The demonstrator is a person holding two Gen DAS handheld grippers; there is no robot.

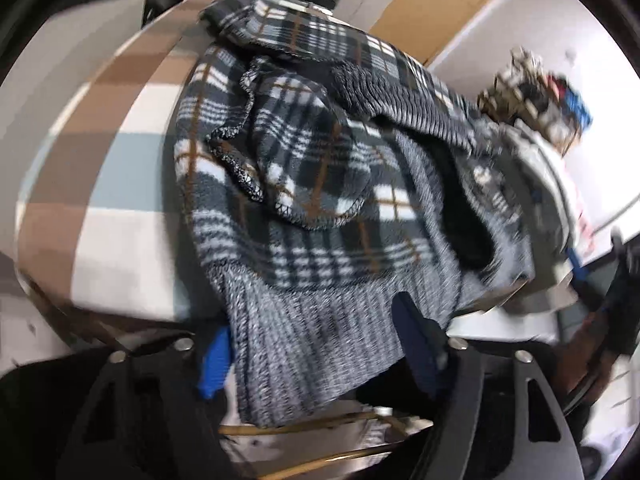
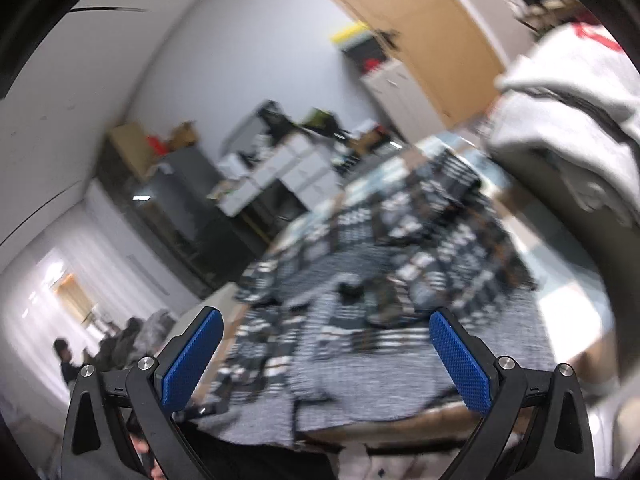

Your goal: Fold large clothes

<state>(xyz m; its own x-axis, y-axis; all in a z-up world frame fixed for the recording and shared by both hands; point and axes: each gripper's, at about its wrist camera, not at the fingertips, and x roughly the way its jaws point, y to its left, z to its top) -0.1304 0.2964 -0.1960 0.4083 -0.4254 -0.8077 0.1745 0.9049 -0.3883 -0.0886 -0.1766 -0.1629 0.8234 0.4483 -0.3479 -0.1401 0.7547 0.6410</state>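
Plaid fleece jacket [image 1: 304, 152] lay crumpled on my checked table [image 1: 112, 184]; left gripper [image 1: 316, 360] straddled its ribbed hem (grip unclear), right gripper [image 2: 326, 354] gaped empty.

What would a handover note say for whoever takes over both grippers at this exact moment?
Left gripper: the grey ribbed hem of the plaid fleece garment sits between its jaws; whether they actually pinch it cannot be told.
Right gripper: jaws wide open, empty, hovering at the near edge of the garment.
The garment lies bunched on the checked tablecloth, hem hanging over the near edge. A folded pale pile sits at the right.
Done: no neat fold visible yet.
Left: spread it flat, fold it.
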